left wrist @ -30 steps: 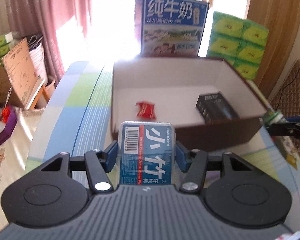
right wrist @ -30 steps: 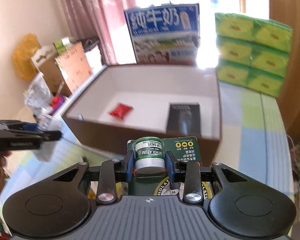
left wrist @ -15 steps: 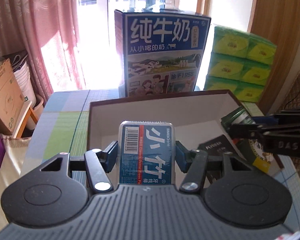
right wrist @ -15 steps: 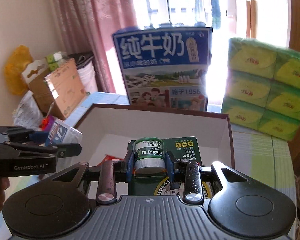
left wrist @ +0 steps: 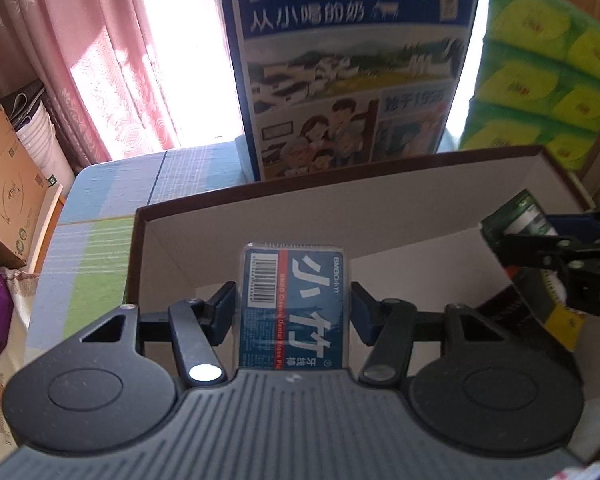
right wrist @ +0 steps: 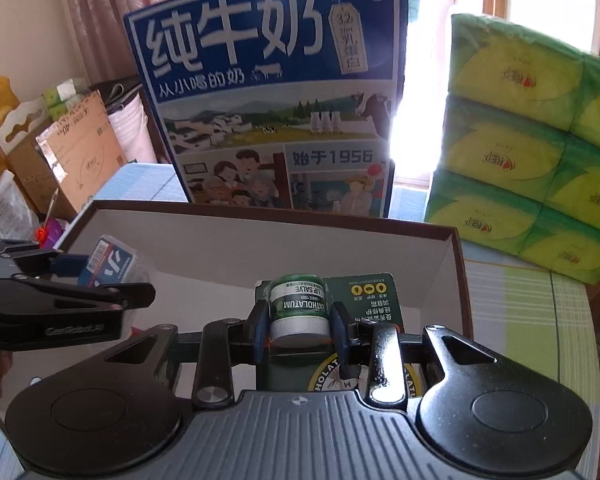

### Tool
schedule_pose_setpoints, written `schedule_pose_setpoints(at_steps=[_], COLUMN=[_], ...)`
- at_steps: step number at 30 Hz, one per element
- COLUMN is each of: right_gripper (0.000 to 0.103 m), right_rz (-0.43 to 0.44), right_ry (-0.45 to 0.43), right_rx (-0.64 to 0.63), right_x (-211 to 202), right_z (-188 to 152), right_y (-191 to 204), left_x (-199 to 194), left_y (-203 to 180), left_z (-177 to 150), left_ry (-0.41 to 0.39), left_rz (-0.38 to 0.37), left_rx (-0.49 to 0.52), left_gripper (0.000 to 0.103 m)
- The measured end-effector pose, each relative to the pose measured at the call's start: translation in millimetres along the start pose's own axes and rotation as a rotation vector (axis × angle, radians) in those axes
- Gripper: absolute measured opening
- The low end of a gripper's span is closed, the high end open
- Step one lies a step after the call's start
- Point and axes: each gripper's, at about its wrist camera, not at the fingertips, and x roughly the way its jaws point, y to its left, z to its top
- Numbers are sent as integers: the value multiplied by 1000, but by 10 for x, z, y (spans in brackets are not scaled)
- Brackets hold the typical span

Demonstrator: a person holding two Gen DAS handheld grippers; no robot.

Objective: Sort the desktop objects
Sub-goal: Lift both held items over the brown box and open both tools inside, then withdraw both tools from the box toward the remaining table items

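Over the open brown box, whose inside walls are white, both grippers hang with their loads. The left gripper has its jaws partly apart and pressed against the two long sides of a dental floss pick pack: a flat clear case with rounded corners, a blue label with big white Chinese characters, a red stripe and a white barcode patch. It sits above the box's left half, near the left wall. The right gripper has its jaws narrowly set, clamped on a lip salve card: a dark green backing card with yellow emblems and a small round jar under a blister, green band reading LIP SAVE above a silvery base. It sits above the box's right half, toward the right wall. Behind the box's far wall stands a blue milk carton; to the right of that wall sit stacked green tissue packs. The box rests on a checked tablecloth.
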Motion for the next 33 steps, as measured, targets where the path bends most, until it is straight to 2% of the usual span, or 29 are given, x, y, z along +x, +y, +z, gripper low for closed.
schedule_pose_setpoints(at_steps=[5,7,14,20,21,22,24,28,33], right_gripper=[30,30,30,31,36,52,74,76,77], right_rz=[-14,-19,-38,-56,-55,-54,-50,-47,-33], right_ry=[17,21,26,-6,-6,-11,-50,-80,-115], right_rx=[-8,-11,-25,-66,-68,-69,-78,-109,-86], right_x=[141,174,223,207,195,176,95,-65,-324], right_z=[21,26,28,20,23,29,15,-34,-149], right_y=[-7,-15,-35,-19,-15,-8,14,51,18], left_x=[182,202,93,-51,-88,-129,-230,-468,-806], left_y=[-10,-7,-3,67,78,92,125,187,218], left_z=[61,87,68,-46,-60,-70,-89,-133,-264], left_ry=[21,18,-4,-15,-20,-26,-43,-79,-112], left_rz=[32,25,13,15,13,10,6,14,18], left_rx=[13,13,26,15,15,13,4,-7,-22], left_gripper=[54,59,62,63,63,65,69,73,77])
